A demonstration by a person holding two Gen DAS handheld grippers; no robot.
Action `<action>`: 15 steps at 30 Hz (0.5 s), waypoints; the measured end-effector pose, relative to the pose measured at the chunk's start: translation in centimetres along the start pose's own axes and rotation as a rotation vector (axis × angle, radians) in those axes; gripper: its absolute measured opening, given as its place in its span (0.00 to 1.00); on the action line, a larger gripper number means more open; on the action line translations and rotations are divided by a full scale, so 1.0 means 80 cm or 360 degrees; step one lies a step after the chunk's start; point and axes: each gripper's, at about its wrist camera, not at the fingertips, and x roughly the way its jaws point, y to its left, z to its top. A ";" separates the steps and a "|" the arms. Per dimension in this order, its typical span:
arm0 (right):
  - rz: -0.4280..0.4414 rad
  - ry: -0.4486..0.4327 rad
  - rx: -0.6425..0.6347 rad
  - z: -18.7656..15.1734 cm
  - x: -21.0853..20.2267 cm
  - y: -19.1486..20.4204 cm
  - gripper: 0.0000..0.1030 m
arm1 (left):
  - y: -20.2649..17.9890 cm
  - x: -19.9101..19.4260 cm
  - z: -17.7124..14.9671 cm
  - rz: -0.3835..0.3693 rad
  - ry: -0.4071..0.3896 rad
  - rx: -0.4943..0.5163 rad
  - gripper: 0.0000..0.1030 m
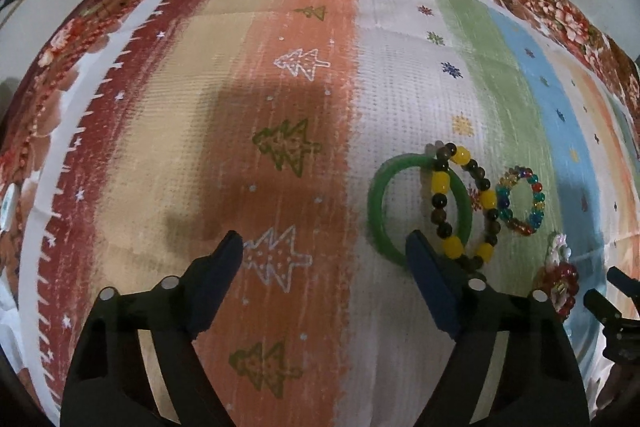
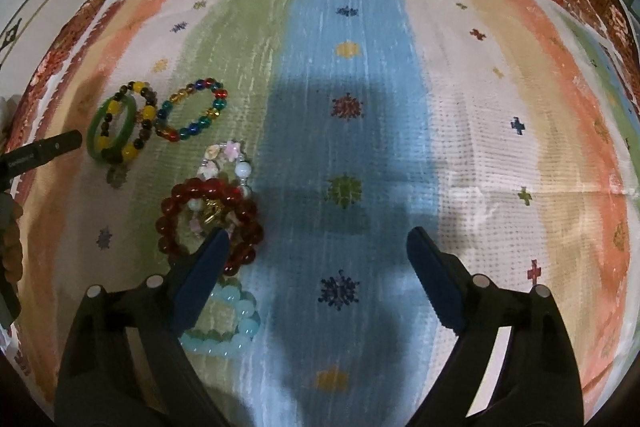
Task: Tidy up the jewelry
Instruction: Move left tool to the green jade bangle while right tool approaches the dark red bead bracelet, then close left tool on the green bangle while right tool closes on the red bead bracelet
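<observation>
Nothing looks sorted yet. Both tools hang over the striped woven cloth (image 2: 460,131) with fingers spread wide and empty. At seven o'clock of the right gripper (image 2: 318,247) lies a pale aqua glass-bead bracelet (image 2: 236,323); its left finger overlaps a dark red round-bead bracelet (image 2: 180,223) tangled with a pink-and-white flower-bead strand (image 2: 224,157) (which lies on top I cannot tell). The left gripper (image 1: 328,247) has its right finger overlapping a smooth green bangle (image 1: 378,211). A brown-and-yellow bead bracelet (image 1: 486,199) crosses the bangle, and a multicoloured glass-bead bracelet (image 1: 534,199) sits at three o'clock of it. All six pieces remain clustered.
</observation>
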 end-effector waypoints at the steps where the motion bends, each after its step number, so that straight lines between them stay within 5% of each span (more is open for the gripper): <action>1: 0.0005 0.0010 0.0009 0.001 0.003 -0.001 0.83 | -0.001 0.003 0.001 -0.0004 0.0006 0.0004 0.75; 9: 0.0017 0.0049 0.0023 0.002 0.013 -0.006 0.78 | -0.011 0.021 0.007 0.0013 0.0031 0.0064 0.64; 15: 0.0085 0.0076 0.0051 0.003 0.013 -0.003 0.62 | -0.019 0.021 0.006 0.0024 0.0009 0.0130 0.47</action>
